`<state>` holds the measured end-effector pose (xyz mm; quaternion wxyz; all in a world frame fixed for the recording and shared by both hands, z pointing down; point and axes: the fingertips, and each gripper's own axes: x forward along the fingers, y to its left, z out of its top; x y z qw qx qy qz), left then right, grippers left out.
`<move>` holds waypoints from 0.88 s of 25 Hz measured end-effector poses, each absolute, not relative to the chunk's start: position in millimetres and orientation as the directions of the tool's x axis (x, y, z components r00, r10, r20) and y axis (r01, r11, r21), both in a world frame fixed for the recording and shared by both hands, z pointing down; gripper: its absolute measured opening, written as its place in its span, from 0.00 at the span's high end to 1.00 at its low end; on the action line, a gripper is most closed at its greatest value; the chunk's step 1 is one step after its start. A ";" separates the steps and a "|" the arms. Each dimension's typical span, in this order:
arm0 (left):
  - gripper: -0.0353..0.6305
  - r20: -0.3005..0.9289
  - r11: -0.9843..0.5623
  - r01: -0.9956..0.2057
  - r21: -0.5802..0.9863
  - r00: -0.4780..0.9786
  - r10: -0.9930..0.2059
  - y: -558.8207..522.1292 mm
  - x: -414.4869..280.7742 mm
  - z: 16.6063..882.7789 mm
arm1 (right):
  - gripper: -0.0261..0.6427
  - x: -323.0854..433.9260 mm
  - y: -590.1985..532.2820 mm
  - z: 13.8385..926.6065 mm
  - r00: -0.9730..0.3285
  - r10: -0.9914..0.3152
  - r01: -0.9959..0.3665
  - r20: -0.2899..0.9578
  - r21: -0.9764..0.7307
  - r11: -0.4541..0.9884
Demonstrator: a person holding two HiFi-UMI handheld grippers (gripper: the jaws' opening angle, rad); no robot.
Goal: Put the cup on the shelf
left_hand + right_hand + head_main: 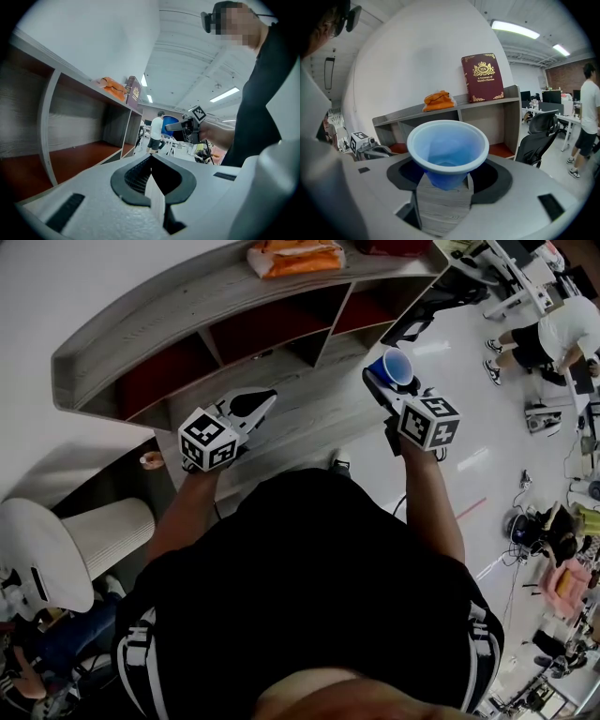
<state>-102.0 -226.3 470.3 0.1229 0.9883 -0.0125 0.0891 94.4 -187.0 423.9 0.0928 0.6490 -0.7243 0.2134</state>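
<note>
A blue cup (447, 154) stands upright, mouth open to the ceiling, clamped low on its body between the two jaws of the right gripper (445, 185). Its long axis runs straight up, crosswise to the jaws. In the head view the cup (397, 367) sits at the far tip of the right gripper (382, 382), in the air just in front of the right end of a long grey wooden shelf (187, 310). It rests on nothing yet. Grey wood grain shows below the cup between the jaws, so it probably hangs over the shelf's low front board. From the cup the shelf (487, 101) lies ahead and slightly above. Its top board carries an orange bundle (438, 101) and a dark red book (483, 77) standing upright, with open red-floored compartments beneath. The move ahead likely turns on carrying the cup forward while keeping it upright – the right hand holds it and is the nearer one. The left gripper (258, 407) hovers to the left over the same front board, jaws together and empty, well apart from the cup.
</note>
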 end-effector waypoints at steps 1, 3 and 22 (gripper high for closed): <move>0.92 0.180 -0.968 -0.055 0.243 0.984 -0.010 -226.4 -101.6 472.0 | 0.53 96.6 -187.2 425.5 -0.144 -0.899 -0.979 0.414 -0.190 0.070; 0.92 0.184 -0.967 -0.070 0.246 0.983 -0.025 -226.7 -98.8 473.7 | 0.53 103.3 -187.9 428.3 -0.152 -0.894 -0.978 0.421 -0.193 0.075; 0.92 0.221 -0.947 -0.201 0.250 0.964 -0.146 -220.0 -36.8 468.4 | 0.53 181.7 -220.1 463.0 -0.249 -0.851 -0.960 0.462 -0.233 0.154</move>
